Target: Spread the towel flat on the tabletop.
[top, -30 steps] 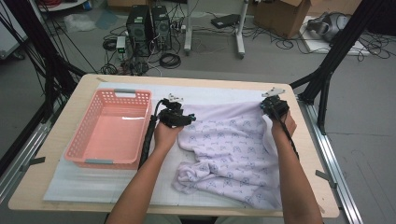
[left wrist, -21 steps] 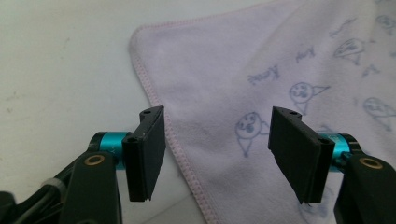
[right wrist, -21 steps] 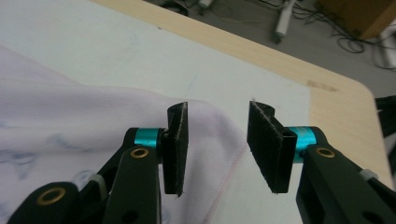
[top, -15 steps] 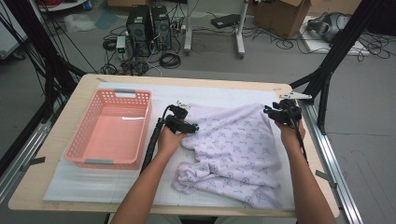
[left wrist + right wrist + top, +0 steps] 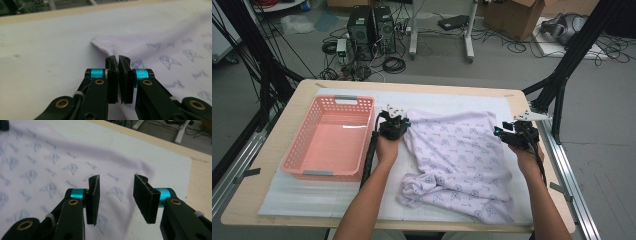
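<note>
Lilac cloth with a small blue print lay spread on the white mat, its near end bunched up, beside a pink basket. At its far left corner the left gripper had just closed, jaws clamped on the cloth's edge. Over the cloth's right corner, the right gripper hovered with jaws apart, gripping nothing.

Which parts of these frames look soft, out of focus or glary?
High view: soft overall, a glare streak on the pink basket floor. Left gripper view: the shut jaws are sharp, the printed cloth blurs farther off. Right gripper view: print on the cloth looks soft.
</note>
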Available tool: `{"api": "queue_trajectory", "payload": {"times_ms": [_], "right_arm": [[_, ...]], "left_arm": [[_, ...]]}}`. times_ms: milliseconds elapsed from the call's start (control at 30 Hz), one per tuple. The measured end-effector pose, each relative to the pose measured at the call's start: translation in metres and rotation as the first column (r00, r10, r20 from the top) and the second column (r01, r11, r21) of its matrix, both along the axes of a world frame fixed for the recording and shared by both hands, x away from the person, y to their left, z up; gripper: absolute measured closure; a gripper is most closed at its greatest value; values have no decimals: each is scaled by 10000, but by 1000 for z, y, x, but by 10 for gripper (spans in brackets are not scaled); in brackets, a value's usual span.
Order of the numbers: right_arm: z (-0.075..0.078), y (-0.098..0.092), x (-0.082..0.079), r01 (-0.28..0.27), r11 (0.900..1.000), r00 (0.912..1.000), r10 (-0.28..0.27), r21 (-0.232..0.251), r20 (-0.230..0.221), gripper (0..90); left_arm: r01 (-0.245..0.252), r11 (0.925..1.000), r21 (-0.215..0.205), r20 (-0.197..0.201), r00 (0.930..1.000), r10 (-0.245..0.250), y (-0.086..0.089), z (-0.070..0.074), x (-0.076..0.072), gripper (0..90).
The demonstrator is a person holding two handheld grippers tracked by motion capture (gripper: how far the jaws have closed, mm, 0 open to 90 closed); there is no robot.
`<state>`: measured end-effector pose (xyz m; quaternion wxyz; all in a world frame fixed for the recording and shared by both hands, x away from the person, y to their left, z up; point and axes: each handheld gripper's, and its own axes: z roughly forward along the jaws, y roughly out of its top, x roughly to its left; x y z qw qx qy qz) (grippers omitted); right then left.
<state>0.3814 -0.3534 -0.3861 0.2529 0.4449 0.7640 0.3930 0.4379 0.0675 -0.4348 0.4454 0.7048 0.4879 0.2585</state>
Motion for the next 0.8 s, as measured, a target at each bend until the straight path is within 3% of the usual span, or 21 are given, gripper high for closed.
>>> {"api": "queue_trajectory", "payload": {"times_ms": [133,200,233,300,367,467,533,567,600,633,700,733,800], "right_arm": [[-1,-1,-1,-107,9997,9993,115,233,-355,519],[-5,2,-2,-151,9997,9970,166,206,-760,489],[-8,3,-4,-234,9995,9967,249,196,-770,493],[-16,5,-4,-357,9990,9946,382,268,-969,491],[-29,8,-1,-438,9985,9899,476,314,-1333,489],[-44,15,5,-602,9980,9785,629,194,-1963,500],[-51,23,8,-782,9963,9723,683,-353,-2236,559],[-54,26,9,-840,9946,9741,691,-608,-2154,587],[-53,26,10,-882,9946,9746,750,-540,-2110,754],[-52,27,11,-1207,9916,9711,1082,-466,-2128,855],[-51,31,14,-1442,9801,9772,1194,-1364,-1754,872],[-50,30,16,-1033,9771,9877,787,-1860,-1348,874],[-48,20,23,100,9856,9981,-202,-1691,-588,874]], "left_arm": [[-1109,9930,-408,424,9927,1126,14,11,14,860],[-1135,9906,-763,526,9917,1177,16,14,15,849],[-1040,9911,-835,482,9929,1083,15,14,15,824],[-558,9881,-1434,158,9982,586,13,12,15,645],[-215,9889,-1468,-96,9997,203,9,12,13,526],[202,9891,-1457,-377,9990,-260,4,14,9,468],[477,9887,-1423,-346,9980,-531,2,18,5,453],[591,9886,-1384,-286,9976,-636,1,20,3,453],[683,9883,-1363,-211,9972,-718,0,23,2,452],[742,9874,-1396,-171,9969,-773,0,25,0,453],[869,9868,-1370,-116,9959,-894,-1,27,-2,452],[938,9862,-1363,-172,9951,-970,-1,28,-3,451],[1101,9851,-1323,-324,9928,-1153,-1,30,-5,445]]}}
